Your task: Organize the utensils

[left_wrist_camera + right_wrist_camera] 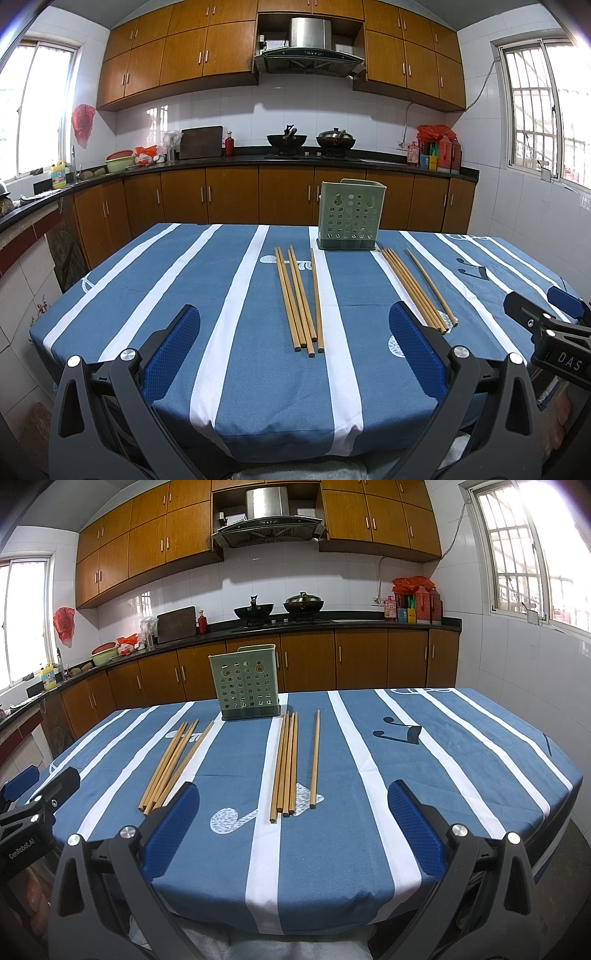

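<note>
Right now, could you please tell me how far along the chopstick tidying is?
Nothing looks done yet: no chopsticks stick up from the green holder. Nothing is in hand; the left gripper and right gripper are both open above the table's near edge. Left to do: the left bundle and right bundle, still flat on the tablecloth.

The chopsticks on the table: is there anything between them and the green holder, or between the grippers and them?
Nothing visible. Both chopstick groups lie flat on bare tablecloth before the green holder. Left gripper and right gripper hang open above the near edge.
</note>
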`<state>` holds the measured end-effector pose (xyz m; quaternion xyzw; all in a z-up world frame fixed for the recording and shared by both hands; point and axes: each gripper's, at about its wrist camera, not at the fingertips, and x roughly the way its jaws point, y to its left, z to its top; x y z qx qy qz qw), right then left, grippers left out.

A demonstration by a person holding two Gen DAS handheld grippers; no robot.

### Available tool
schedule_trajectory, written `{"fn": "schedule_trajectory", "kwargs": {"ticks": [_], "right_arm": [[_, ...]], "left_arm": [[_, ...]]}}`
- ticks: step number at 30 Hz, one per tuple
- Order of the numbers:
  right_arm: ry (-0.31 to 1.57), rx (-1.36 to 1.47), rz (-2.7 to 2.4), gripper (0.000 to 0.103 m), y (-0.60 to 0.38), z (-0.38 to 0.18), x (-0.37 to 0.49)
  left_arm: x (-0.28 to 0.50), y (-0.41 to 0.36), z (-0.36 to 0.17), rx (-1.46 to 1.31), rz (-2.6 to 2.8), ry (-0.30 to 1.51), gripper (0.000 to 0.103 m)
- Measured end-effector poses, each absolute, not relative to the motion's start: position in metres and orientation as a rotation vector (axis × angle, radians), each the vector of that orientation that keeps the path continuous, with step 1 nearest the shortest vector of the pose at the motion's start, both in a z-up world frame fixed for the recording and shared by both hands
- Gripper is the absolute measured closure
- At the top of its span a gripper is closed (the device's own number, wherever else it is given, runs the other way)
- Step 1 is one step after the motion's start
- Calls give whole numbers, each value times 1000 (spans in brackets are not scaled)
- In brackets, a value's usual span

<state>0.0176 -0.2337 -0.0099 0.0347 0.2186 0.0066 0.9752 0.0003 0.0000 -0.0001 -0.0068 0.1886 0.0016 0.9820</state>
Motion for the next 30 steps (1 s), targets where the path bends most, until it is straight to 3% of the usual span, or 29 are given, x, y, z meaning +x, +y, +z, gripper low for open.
{"fn": "schedule_trajectory", "kwargs": {"ticks": [30], "right_arm": [[449, 75, 11, 4, -236, -13, 19]], "left_arm": [[0, 0, 0, -13, 4, 384, 2]]}}
